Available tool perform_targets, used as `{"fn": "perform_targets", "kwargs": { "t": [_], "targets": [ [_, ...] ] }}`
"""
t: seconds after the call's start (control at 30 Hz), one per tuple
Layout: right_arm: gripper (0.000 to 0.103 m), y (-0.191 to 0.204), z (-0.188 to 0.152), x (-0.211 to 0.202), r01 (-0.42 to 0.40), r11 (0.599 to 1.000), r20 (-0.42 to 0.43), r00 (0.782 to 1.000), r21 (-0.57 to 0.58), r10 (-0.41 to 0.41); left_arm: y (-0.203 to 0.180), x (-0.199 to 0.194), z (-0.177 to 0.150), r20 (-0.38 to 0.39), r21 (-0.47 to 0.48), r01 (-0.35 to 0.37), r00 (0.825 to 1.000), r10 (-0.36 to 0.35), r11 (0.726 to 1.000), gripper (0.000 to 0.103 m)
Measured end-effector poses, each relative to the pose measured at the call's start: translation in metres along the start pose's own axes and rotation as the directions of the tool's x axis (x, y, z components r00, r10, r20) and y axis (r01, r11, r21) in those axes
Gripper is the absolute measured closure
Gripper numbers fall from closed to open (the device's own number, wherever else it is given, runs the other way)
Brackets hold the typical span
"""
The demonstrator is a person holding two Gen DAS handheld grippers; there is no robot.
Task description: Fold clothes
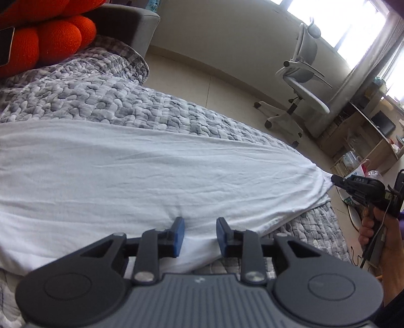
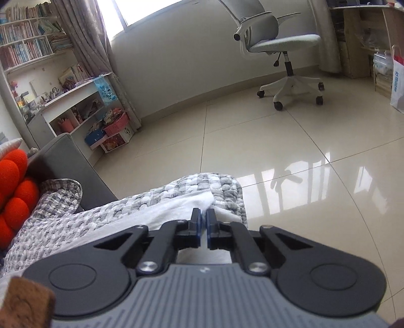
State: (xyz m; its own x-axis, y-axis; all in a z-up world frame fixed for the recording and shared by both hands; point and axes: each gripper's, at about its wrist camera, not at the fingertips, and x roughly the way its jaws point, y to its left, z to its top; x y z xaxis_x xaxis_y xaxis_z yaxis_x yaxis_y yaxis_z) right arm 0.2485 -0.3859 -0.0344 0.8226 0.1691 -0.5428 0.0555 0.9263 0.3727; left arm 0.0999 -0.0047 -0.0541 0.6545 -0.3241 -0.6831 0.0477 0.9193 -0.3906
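Note:
A white garment (image 1: 141, 174) lies spread flat across a grey pebble-pattern quilt (image 1: 96, 101). My left gripper (image 1: 200, 236) is open with its blue pads just above the garment's near edge, holding nothing. My right gripper (image 1: 335, 180) shows at the far right of the left wrist view, shut on the garment's corner, which is pulled taut. In the right wrist view the right gripper (image 2: 204, 223) is shut on the white garment (image 2: 176, 209) at the end of the quilt (image 2: 222, 186).
A red knotted cushion (image 1: 50, 40) and a phone (image 1: 6, 45) lie at the quilt's far left beside a grey sofa arm (image 1: 126, 22). A white office chair (image 2: 280, 50) stands on the tiled floor (image 2: 303, 156). Bookshelves (image 2: 30, 43) and a desk (image 1: 373, 126) line the walls.

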Motion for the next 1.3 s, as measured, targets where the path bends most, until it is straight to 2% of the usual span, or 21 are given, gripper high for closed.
{"fn": "perform_targets", "kwargs": {
  "t": [0.1,0.23,0.5,0.63,0.8,0.9,0.97,1.03,1.17,1.27,1.3],
  "targets": [
    [0.098,0.002,0.008,-0.008,-0.005,1.000,-0.002,1.000,0.019,0.005,0.003,0.000,0.000,0.012,-0.004,0.009,1.000,-0.009,1.000,0.072],
    [0.099,0.004,0.013,-0.004,0.065,0.998,-0.025,0.998,0.020,-0.064,0.005,-0.001,0.001,0.019,-0.004,0.017,1.000,-0.017,1.000,0.072],
    [0.099,-0.009,-0.012,0.026,0.166,0.986,-0.119,0.979,-0.003,-0.165,-0.001,0.000,-0.003,0.036,0.062,-0.008,0.999,0.006,0.998,0.071],
    [0.099,-0.003,-0.006,0.005,0.165,0.986,-0.031,0.986,-0.018,-0.166,-0.001,-0.002,-0.002,0.038,0.058,-0.004,0.999,0.001,0.998,0.069],
    [0.099,0.003,0.002,-0.020,0.166,0.985,0.077,0.984,-0.037,-0.163,0.001,0.000,-0.001,0.041,0.046,0.004,0.999,-0.006,0.999,0.069],
    [0.099,-0.002,-0.014,0.015,0.214,0.973,-0.055,0.974,-0.087,-0.219,0.000,0.001,-0.001,0.043,0.050,0.002,0.999,-0.004,0.999,0.069],
    [0.098,-0.011,-0.023,0.020,0.161,0.985,-0.090,0.982,-0.069,-0.167,-0.001,0.000,-0.002,0.044,0.062,-0.002,0.999,0.000,0.998,0.069],
    [0.092,-0.017,-0.026,0.018,0.100,0.994,-0.097,0.990,-0.045,-0.104,-0.001,0.000,-0.002,0.045,0.070,-0.006,0.999,0.003,0.998,0.069],
    [0.090,-0.024,-0.006,0.004,0.040,0.998,-0.066,0.997,-0.042,-0.043,-0.002,0.001,-0.001,0.045,0.071,-0.005,0.999,0.002,0.997,0.067],
    [0.085,-0.022,0.010,0.007,-0.012,0.999,-0.088,0.996,-0.043,0.008,-0.001,0.003,0.001,0.049,0.065,-0.002,0.999,-0.002,0.998,0.066],
    [0.082,-0.018,0.012,0.012,-0.019,0.997,-0.107,0.994,-0.074,0.011,-0.001,0.004,0.001,0.052,0.063,-0.001,0.999,-0.002,0.998,0.066]
  ]
}}
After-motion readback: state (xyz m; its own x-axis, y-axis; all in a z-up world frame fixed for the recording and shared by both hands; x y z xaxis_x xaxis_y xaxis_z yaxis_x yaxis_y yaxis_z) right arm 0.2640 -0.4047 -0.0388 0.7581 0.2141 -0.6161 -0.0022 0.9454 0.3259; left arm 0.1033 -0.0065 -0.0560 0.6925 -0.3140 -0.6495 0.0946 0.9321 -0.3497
